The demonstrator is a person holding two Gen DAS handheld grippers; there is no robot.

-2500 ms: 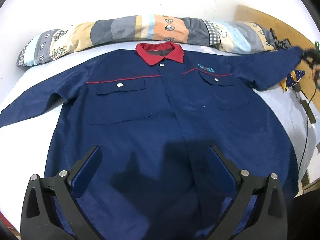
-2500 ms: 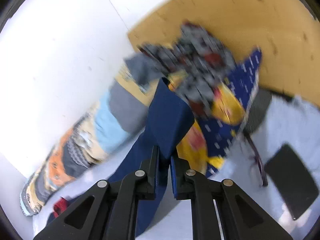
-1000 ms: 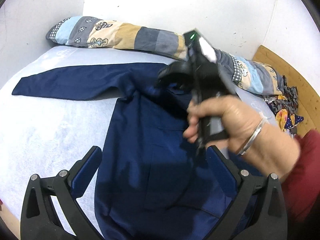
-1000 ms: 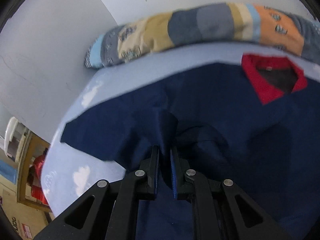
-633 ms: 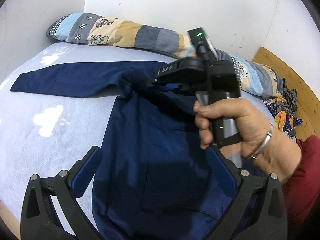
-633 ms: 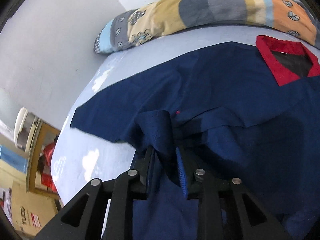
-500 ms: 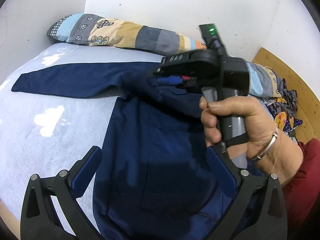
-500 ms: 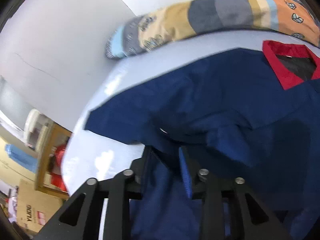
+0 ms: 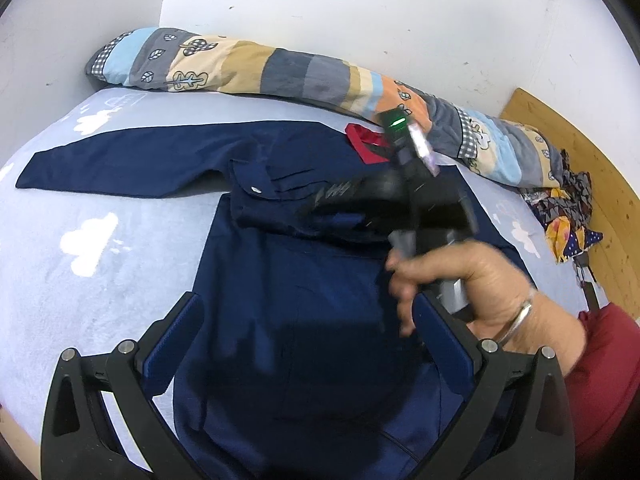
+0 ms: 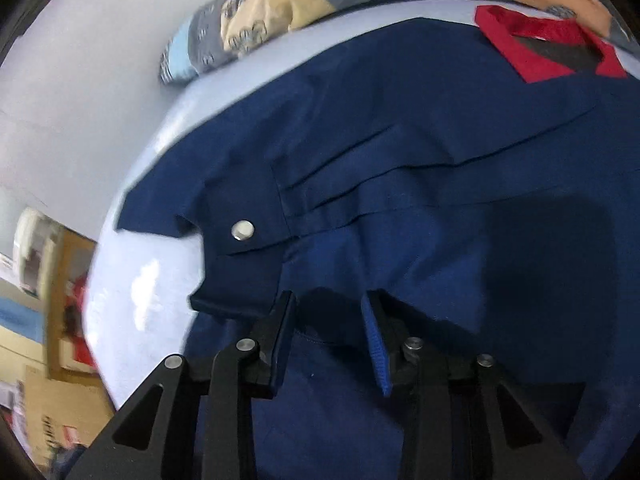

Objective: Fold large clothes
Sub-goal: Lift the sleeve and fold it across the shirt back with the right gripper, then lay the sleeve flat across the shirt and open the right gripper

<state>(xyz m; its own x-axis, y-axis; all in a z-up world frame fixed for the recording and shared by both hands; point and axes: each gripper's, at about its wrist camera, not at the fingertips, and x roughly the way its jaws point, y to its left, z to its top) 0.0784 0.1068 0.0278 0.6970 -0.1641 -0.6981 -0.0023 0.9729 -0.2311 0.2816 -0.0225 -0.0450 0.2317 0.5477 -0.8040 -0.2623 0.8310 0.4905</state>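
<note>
A navy work shirt [image 9: 304, 292] with a red collar [image 9: 366, 142] lies face up on the pale blue bed sheet [image 9: 80, 240]. Its right sleeve is folded across the chest, with the cuff and snap button [image 9: 255, 189] at the left side. The other sleeve [image 9: 120, 160] stretches out to the left. My left gripper [image 9: 308, 328] is open and empty above the shirt's lower half. My right gripper [image 10: 330, 320] is open just behind the folded cuff [image 10: 240, 256] and holds nothing; in the left wrist view it [image 9: 320, 200] hovers over the chest.
A long patchwork pillow [image 9: 280, 72] lies along the white wall at the back. A heap of patterned cloth [image 9: 568, 216] sits by a wooden board [image 9: 592, 168] at the right. A doorway with boxes [image 10: 48, 320] shows beyond the bed's left edge.
My right gripper carried the right sleeve across the chest, opened and let the cuff drop onto the shirt. It has since drawn back a little. My left gripper stayed open.
</note>
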